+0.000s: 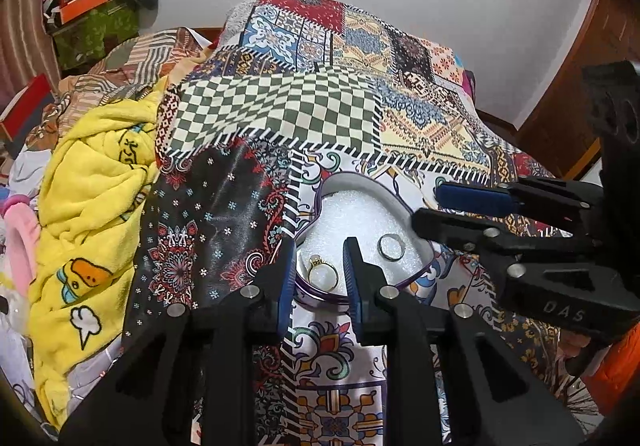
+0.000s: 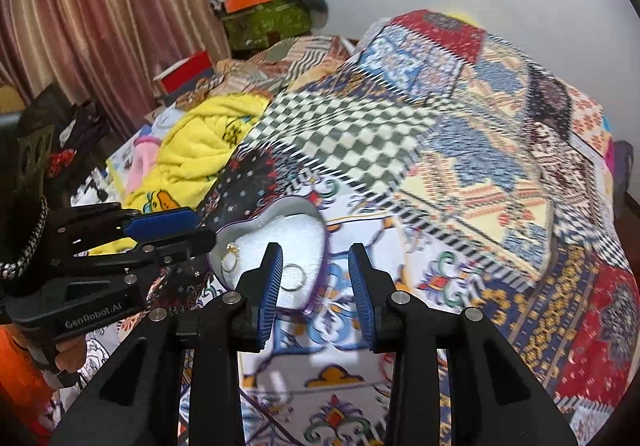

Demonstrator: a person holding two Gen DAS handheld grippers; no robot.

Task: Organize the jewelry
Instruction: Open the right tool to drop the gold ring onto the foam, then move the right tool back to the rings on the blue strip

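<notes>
A heart-shaped box (image 1: 352, 187) with white foam lining lies on the patterned bedspread; it also shows in the right wrist view (image 2: 288, 211). A gold ring with a pale stone (image 1: 322, 272) and a plain silver ring (image 1: 391, 246) lie inside it. In the right wrist view the gold ring (image 2: 231, 258) and the silver ring (image 2: 294, 278) both show. My left gripper (image 1: 317, 278) is open and empty, its fingers on either side of the gold ring just above the box's near edge. My right gripper (image 2: 316, 286) is open and empty, just right of the box.
The patchwork bedspread (image 1: 280, 113) covers the bed. A crumpled yellow blanket (image 1: 92, 213) lies to the left. Boxes and clothes (image 1: 92, 17) pile up in the far left corner by a curtain (image 2: 100, 25). A wooden wardrobe (image 1: 580, 93) stands at right.
</notes>
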